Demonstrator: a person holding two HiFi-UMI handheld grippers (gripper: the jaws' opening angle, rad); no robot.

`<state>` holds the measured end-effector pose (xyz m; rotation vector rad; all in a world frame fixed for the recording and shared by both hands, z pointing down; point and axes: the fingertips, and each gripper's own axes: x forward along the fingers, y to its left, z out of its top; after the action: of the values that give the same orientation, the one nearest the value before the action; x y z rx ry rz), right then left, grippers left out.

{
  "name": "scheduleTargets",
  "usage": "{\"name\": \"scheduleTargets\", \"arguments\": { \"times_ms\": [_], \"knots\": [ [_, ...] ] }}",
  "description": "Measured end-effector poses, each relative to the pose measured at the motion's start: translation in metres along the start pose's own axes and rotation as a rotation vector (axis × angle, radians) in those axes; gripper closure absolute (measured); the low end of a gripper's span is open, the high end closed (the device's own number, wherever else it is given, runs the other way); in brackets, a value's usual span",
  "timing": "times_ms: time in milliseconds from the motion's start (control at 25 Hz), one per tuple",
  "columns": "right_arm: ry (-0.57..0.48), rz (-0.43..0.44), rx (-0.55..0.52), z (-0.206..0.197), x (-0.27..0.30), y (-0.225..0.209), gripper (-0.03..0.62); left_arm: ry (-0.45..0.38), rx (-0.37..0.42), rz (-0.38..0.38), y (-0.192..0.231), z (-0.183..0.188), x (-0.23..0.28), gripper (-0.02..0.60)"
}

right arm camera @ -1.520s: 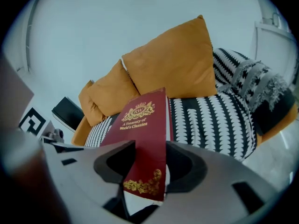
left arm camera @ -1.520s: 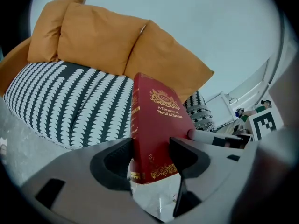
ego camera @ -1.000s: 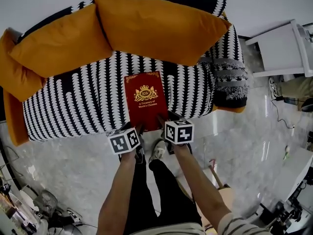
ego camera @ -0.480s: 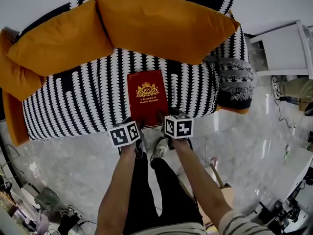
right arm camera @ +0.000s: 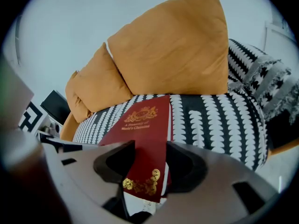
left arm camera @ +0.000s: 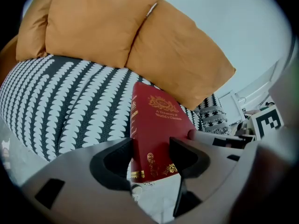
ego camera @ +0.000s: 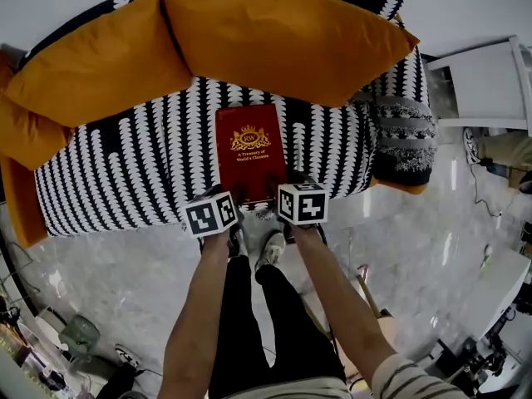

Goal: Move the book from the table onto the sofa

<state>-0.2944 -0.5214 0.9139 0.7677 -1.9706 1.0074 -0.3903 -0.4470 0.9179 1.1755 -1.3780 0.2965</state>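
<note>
A red hardcover book (ego camera: 251, 150) with a gold crest is held flat over the seat of the black-and-white patterned sofa (ego camera: 125, 165). Its near end sticks out past the seat's front edge. My left gripper (ego camera: 235, 201) is shut on the book's near left corner, and my right gripper (ego camera: 281, 196) is shut on its near right corner. The left gripper view shows the book (left arm camera: 156, 125) clamped between the jaws of the left gripper (left arm camera: 152, 155). In the right gripper view the book (right arm camera: 147, 125) is pinched the same way by the right gripper (right arm camera: 150, 164). I cannot tell whether the book touches the seat.
Two big orange cushions (ego camera: 274, 36) (ego camera: 100, 65) lean on the sofa's back behind the book. A fringed patterned armrest (ego camera: 403, 135) ends the sofa at the right. Beyond it stands white furniture (ego camera: 490, 81). The person's legs and shoes (ego camera: 270, 252) stand on the marble floor at the sofa's front.
Both grippers have carried the book forward and a little lower, so more of it lies over the sofa seat. The grip of both is unchanged.
</note>
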Motion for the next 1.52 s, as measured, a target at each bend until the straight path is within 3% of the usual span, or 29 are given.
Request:
{"name": "scheduleTargets", "arguments": {
  "times_ms": [800,1040,1280,1520],
  "knots": [
    [0.077,-0.059,-0.040,-0.018,0.037,-0.025,0.381,0.076,0.031,0.030,0.017,-0.016,0.045,0.328],
    [0.155,-0.098,-0.029,-0.022,0.042,-0.011,0.378,0.148,0.011,0.018,0.031,-0.018,0.040,0.328],
    [0.187,-0.123,-0.133,-0.018,0.043,-0.004,0.360,0.160,0.047,0.051,0.033,-0.015,0.037,0.328],
    [0.178,-0.136,-0.151,-0.015,0.044,-0.001,0.335,0.153,0.088,0.057,0.029,-0.011,0.038,0.327]
  ]
}}
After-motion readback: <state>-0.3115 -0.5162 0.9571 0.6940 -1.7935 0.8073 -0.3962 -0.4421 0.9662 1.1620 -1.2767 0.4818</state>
